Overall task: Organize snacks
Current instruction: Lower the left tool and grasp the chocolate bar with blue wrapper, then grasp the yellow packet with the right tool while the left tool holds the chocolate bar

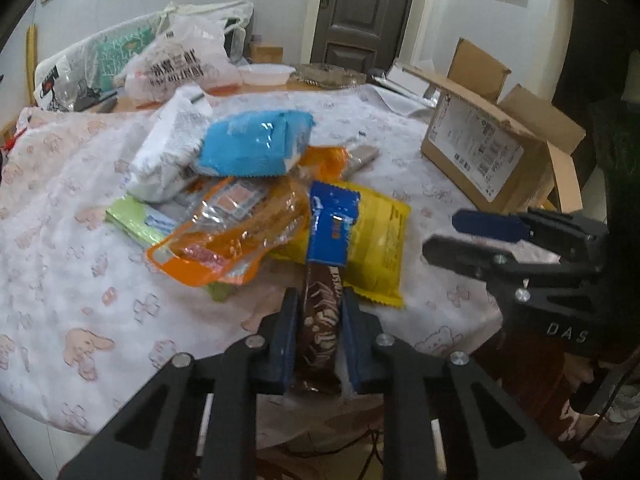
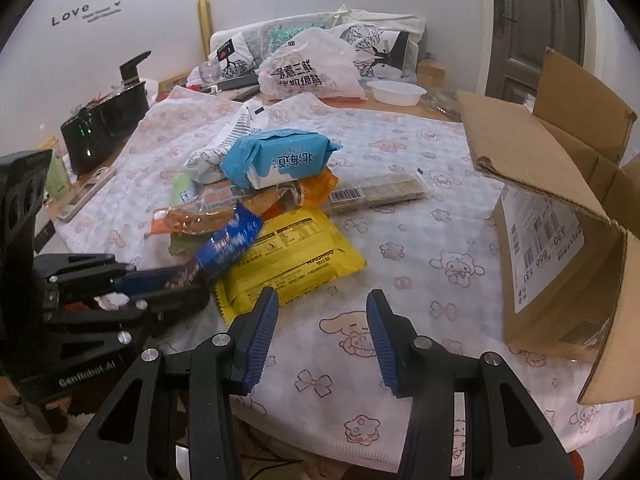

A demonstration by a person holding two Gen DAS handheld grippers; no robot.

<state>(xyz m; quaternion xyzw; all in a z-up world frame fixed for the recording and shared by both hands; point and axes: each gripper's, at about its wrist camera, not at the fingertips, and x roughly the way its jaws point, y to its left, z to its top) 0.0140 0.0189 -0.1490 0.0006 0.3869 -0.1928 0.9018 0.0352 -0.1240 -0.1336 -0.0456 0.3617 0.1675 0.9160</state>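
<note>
My left gripper [image 1: 320, 304] is shut on a long blue and brown snack bar [image 1: 326, 264], held by its brown end at the near edge of the snack pile; the bar also shows in the right wrist view [image 2: 224, 246]. Under it lies a yellow packet [image 1: 376, 240], seen too in the right wrist view [image 2: 296, 256]. An orange bag [image 1: 228, 236], a blue and white pack [image 1: 256, 146] and a white packet [image 1: 170, 156] are heaped behind. My right gripper [image 2: 322, 312] is open and empty above the tablecloth, right of the pile. It appears in the left wrist view [image 1: 452, 232].
An open cardboard box [image 2: 560, 240] stands at the right, flaps up. A flat dark snack strip [image 2: 380, 194] lies behind the yellow packet. A white plastic bag [image 2: 312, 68], a white bowl [image 2: 396, 92] and a black appliance [image 2: 104, 128] sit at the back and left.
</note>
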